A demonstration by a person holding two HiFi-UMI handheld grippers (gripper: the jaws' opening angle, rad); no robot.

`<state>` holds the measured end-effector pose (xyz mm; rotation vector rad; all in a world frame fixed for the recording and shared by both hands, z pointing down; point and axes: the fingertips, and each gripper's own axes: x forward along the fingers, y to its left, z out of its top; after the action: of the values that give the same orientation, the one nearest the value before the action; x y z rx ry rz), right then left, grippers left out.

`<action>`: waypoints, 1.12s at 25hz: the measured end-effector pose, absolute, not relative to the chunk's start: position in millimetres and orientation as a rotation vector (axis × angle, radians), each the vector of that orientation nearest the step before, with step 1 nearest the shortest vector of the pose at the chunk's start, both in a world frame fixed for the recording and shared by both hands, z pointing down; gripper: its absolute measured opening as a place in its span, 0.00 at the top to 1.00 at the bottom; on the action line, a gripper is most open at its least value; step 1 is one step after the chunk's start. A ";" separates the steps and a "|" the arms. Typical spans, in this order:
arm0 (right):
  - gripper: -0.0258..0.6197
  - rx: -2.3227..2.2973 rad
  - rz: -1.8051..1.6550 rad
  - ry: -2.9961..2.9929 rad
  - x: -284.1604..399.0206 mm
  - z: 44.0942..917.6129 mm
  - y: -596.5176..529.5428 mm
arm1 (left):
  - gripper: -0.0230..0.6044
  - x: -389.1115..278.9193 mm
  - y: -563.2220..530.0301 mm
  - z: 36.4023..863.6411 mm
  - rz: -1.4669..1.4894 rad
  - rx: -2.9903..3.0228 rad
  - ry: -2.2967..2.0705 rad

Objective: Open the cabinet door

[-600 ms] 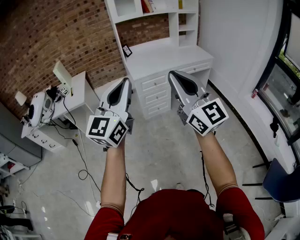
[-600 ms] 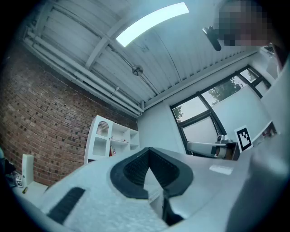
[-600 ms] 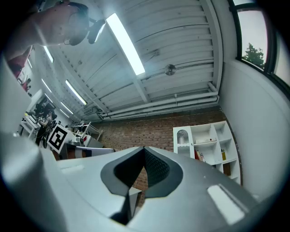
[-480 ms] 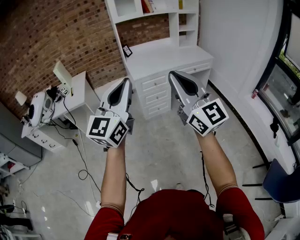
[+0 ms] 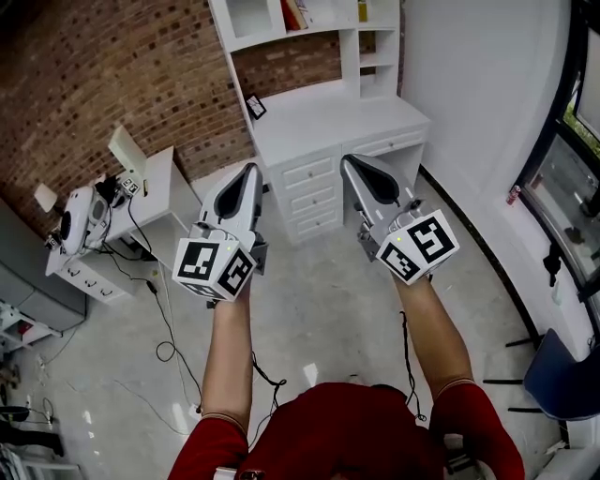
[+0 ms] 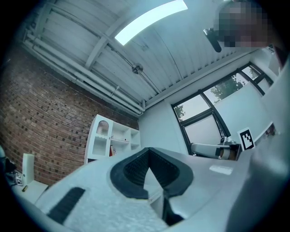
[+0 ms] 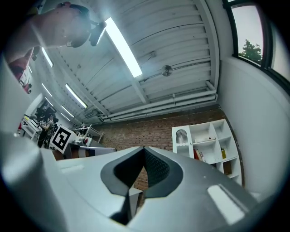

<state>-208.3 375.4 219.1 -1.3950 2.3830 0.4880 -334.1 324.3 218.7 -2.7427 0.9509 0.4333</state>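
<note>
A white desk unit [image 5: 323, 117] stands against the brick wall, with a drawer stack [image 5: 314, 192] under it and an open shelf hutch [image 5: 281, 19] on top. No cabinet door shows plainly from here. I hold both grippers up side by side, well short of the desk and pointing toward it. My left gripper [image 5: 250, 167] is shut with nothing between its jaws, its tips in front of the drawer stack's left edge. My right gripper [image 5: 348, 159] is shut and empty too, its tips in front of the drawers' right side. The hutch [image 6: 111, 142] [image 7: 206, 145] shows in both gripper views.
A small white table [image 5: 155, 183] with devices stands at the left, and cables [image 5: 169, 342] trail over the pale floor. A curved white wall with windows [image 5: 572, 178] runs along the right, with a red can [image 5: 513, 194] on its sill and a blue chair [image 5: 561, 375] below.
The head view has shifted slightly, so the desk and both grippers sit a little lower in the picture. Both grippers stay shut and side by side.
</note>
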 end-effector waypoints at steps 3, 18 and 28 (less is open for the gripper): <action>0.94 -1.400 0.484 2.370 -179.6 224.7 377.3 | 0.97 -306.3 323.6 221.0 0.428 -2.744 0.950; 0.94 -1.396 0.511 2.337 -61.6 217.7 333.2 | 0.97 -199.9 278.8 223.2 0.403 -2.711 0.990; 0.94 -1.406 0.514 2.383 -61.9 230.4 210.1 | 0.97 -205.2 158.1 236.3 0.465 -2.684 1.039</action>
<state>-61.9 210.1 230.4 -1.4059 2.3829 0.5137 -205.2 158.1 236.3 -2.6835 1.0389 0.4649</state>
